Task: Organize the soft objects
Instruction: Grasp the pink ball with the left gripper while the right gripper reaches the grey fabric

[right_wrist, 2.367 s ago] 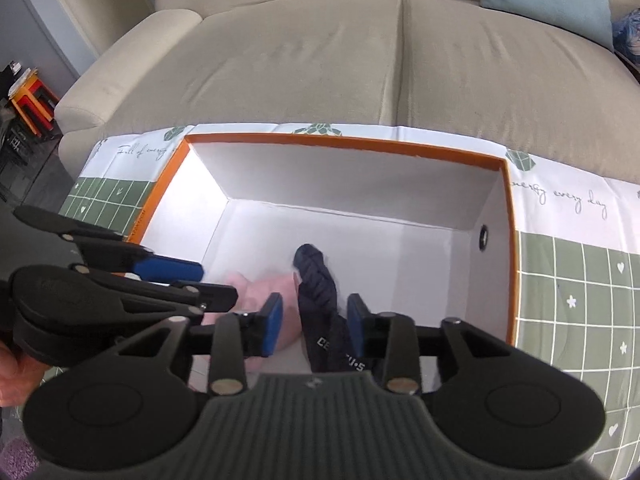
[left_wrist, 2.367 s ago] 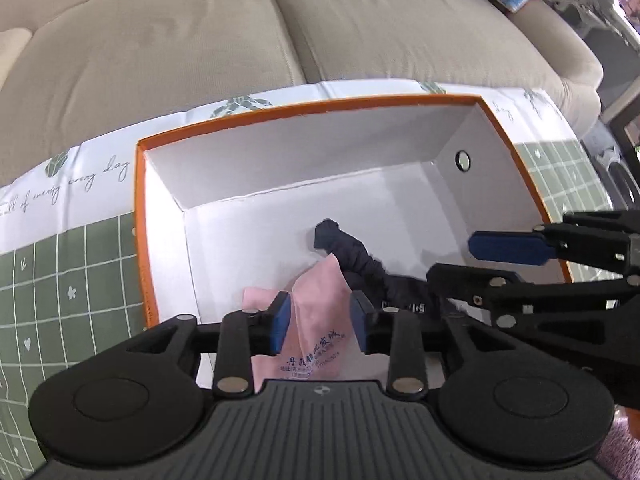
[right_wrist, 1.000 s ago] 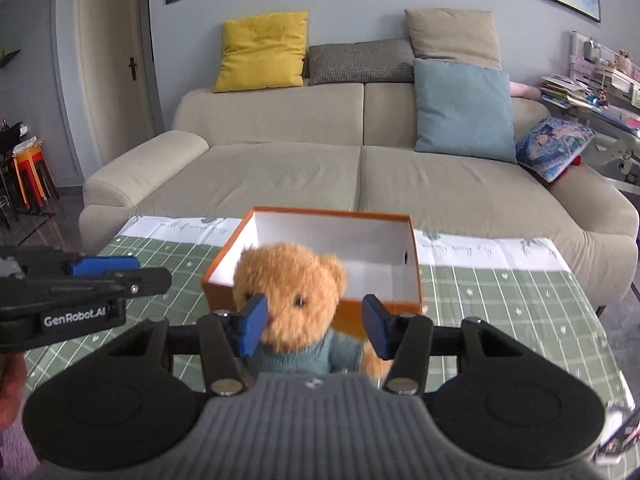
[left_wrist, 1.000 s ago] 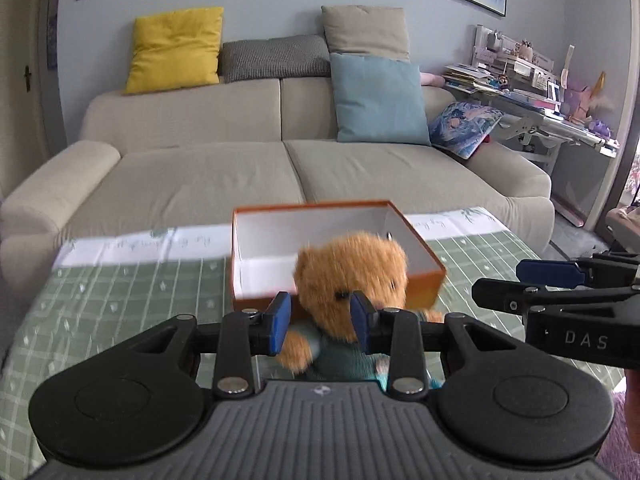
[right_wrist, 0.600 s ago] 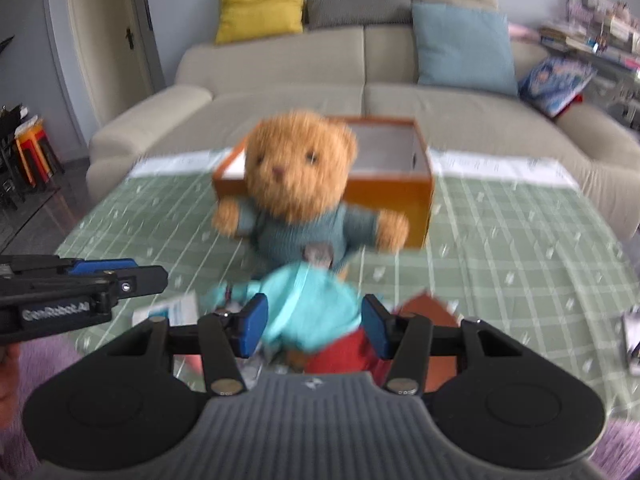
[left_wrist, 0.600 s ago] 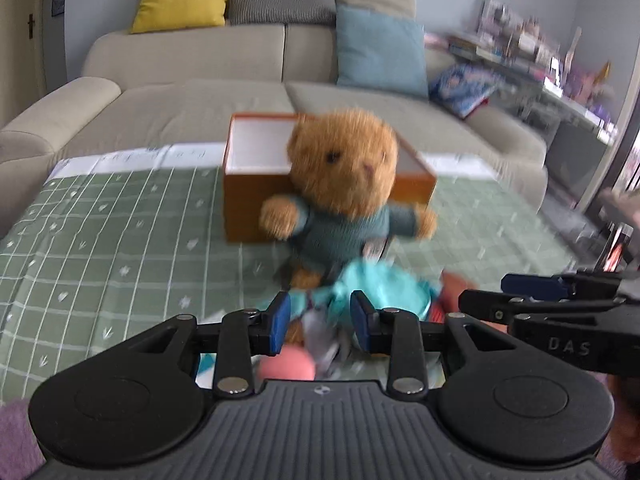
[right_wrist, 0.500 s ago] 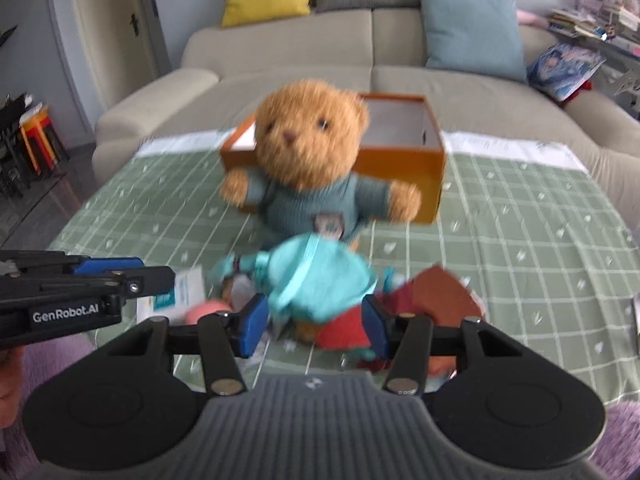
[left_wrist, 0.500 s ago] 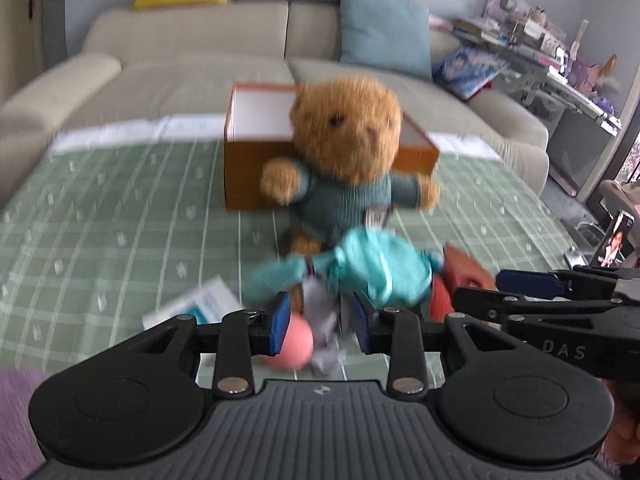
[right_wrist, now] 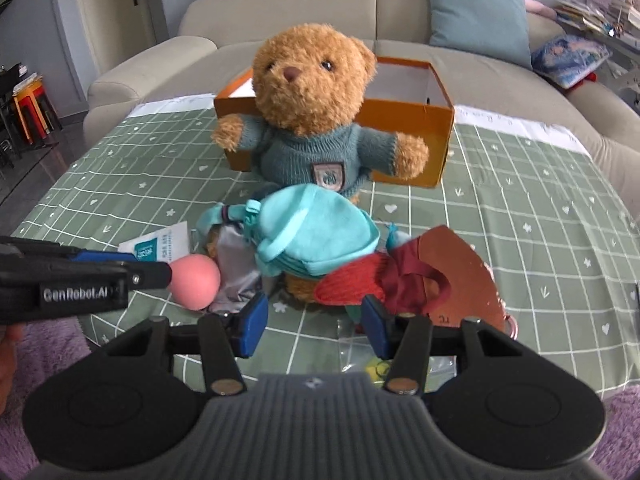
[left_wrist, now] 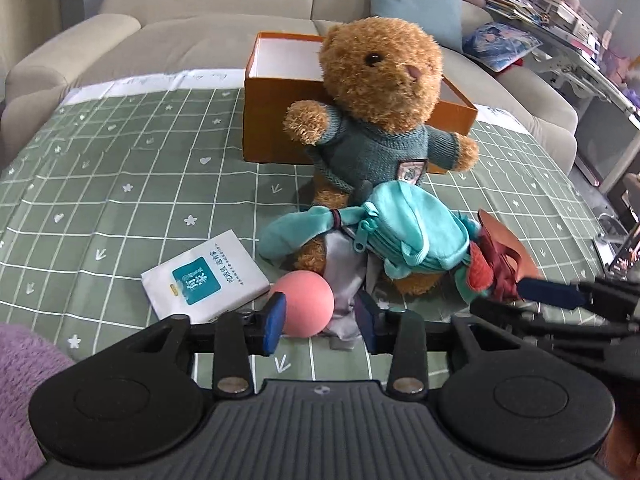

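Note:
A brown teddy bear [left_wrist: 380,92] [right_wrist: 312,120] in a teal sweater sits against the orange box [left_wrist: 276,128] [right_wrist: 404,132]. A teal pouch [left_wrist: 408,236] [right_wrist: 316,236], a grey cloth [left_wrist: 348,276], a red soft toy [right_wrist: 352,284] and a pink ball [left_wrist: 306,304] [right_wrist: 196,280] are piled at its feet. My left gripper [left_wrist: 322,322] hovers right at the ball; its jaws are opening, and the ball and grey cloth lie just beyond the tips, untouched. My right gripper [right_wrist: 314,324] stands open before the red toy, holding nothing.
A white tissue packet [left_wrist: 204,276] lies left of the ball. A copper-brown flap [right_wrist: 460,272] lies right of the red toy, and a clear bag [right_wrist: 376,364] sits under the right gripper. Green checked tablecloth [left_wrist: 120,184], beige sofa [right_wrist: 280,20] behind, purple fluffy rug [left_wrist: 20,368] near me.
Both grippers have come back from the box and dropped toward the pile in front of the bear. The left jaws have spread wider. The right jaws are unchanged.

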The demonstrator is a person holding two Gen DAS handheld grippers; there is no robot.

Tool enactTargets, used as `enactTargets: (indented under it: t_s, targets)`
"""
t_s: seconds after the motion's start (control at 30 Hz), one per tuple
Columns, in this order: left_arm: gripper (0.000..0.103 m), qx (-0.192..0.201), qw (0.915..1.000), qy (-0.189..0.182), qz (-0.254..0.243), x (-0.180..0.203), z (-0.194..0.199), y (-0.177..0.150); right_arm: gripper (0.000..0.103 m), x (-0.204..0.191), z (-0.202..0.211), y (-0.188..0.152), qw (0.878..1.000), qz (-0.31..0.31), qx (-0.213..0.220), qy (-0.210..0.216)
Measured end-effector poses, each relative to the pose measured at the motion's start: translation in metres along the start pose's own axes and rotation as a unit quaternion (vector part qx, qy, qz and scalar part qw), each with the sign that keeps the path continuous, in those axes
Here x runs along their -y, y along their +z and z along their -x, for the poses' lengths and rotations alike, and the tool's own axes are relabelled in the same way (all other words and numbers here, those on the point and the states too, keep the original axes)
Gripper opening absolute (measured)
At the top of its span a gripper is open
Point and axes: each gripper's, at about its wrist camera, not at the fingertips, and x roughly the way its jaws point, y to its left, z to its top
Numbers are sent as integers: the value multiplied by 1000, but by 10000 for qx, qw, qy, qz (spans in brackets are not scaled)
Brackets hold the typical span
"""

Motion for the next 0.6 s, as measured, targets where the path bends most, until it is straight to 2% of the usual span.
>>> enactTargets:
  t_s: [0.1, 0.27, 0.47, 0.6]
  targets:
    - [54, -132, 9998, -59, 166, -4, -15, 5, 52, -3, -8, 0, 9999, 64, -63, 51]
    - [55, -445, 9982, 57, 387, -12, -39, 8, 52, -10, -23, -1, 9994, 120, -225, 223]
    - [57, -676, 9968, 251, 350, -11, -60, 6, 52, -12, -37, -2, 9986, 160, -392, 325]
    - [62, -730, 9966, 147, 353, -8, -69, 6, 52, -14, -46, -2, 9978, 185, -489, 407]
